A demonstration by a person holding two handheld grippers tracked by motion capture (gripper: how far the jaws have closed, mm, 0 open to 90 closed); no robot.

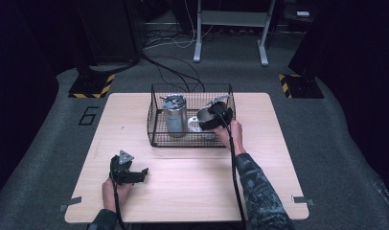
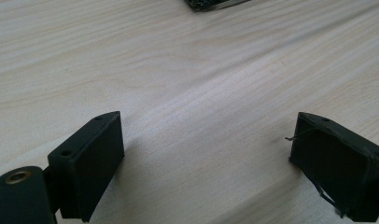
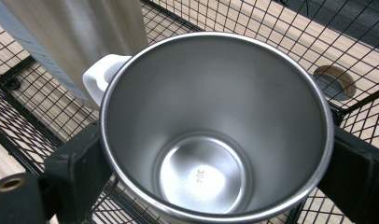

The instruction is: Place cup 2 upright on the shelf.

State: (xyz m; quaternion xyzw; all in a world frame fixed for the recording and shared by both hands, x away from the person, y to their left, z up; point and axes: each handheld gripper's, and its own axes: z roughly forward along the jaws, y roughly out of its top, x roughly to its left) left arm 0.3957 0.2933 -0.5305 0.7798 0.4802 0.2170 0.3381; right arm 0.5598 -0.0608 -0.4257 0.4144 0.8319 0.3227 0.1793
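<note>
While the left gripper (image 1: pixel 143 173) is sitting low over the near left part of the wooden table (image 1: pixel 192 187), its jaws spread wide with nothing but bare wood grain between them, the right gripper (image 1: pixel 212 117) is doing the actual work over in the wire basket (image 1: pixel 156 132). It's clamping a steel mug (image 3: pixel 215 130) across the rim, one black jaw pressing on each side of the cup, so it's grasping the mug. In the right gripper view you're looking straight down into the mug: shiny inside, a little "304" stamp on the bottom, and a white handle (image 3: pixel 96 77) sticking out toward the upper left. The mug is sitting inside the basket's right half, mesh showing under and around it; can't tell if it's resting on the mesh or lifted slightly.

Just beside it, on the handle side, a tall metal canister (image 1: pixel 175 117) is standing upright in the basket's left half. Whether the handle is actually touching it, I can't say.

The basket itself is sitting toward the far middle of the table. The person's right hand (image 1: pixel 233 134) is reaching over the basket's near wall, and the left hand (image 1: pixel 115 189) is holding its gripper near the front edge, well apart from the basket.
</note>
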